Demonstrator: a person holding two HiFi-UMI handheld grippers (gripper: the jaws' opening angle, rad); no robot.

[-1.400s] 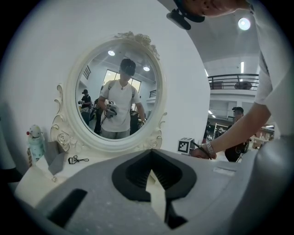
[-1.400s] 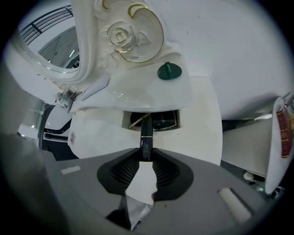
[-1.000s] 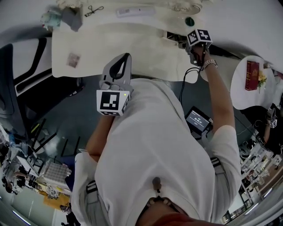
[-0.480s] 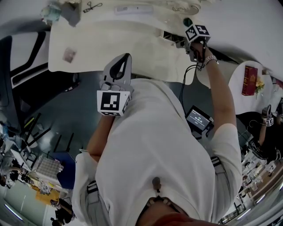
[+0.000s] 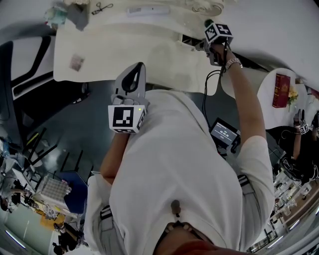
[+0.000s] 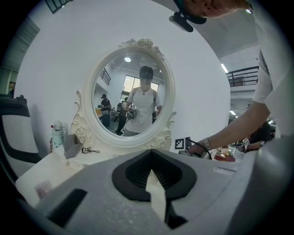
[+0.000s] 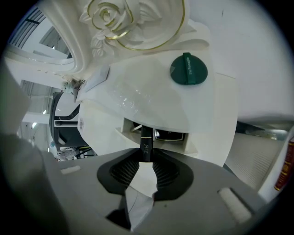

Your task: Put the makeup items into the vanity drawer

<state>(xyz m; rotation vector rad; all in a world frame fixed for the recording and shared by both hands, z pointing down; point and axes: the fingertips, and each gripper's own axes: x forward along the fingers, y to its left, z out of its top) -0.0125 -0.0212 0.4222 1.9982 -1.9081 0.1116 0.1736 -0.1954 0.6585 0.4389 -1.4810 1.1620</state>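
- Head view: the white vanity table [image 5: 99, 50] runs across the top, at 12 o'clock from the person. The left tongs [image 5: 135, 74] show against its near edge in front of the chest, tips toward 12 o'clock. The right tongs [image 5: 207, 44] are at 1 o'clock at arm's length, by the open drawer [image 5: 192, 40] at the table's right end. An eyelash curler [image 5: 102, 7] and a long white case [image 5: 148, 10] lie along the table's far edge.
- Left gripper view: the left tongs are pressed together with nothing between them. An oval mirror [image 6: 133, 98] stands at 12 o'clock beyond them. At 10 o'clock the eyelash curler lies beside a gray box [image 6: 71, 146] and a small bottle [image 6: 57, 135].
- Right gripper view: the right tongs stand narrow, clamped on the near end of a slim black tube [image 7: 146, 140]. The tube's long axis runs straight away from the tongs toward 12 o'clock, and its far end points at the drawer's dark opening. A round green lid [image 7: 188, 69] lies on the tabletop at 1 o'clock.
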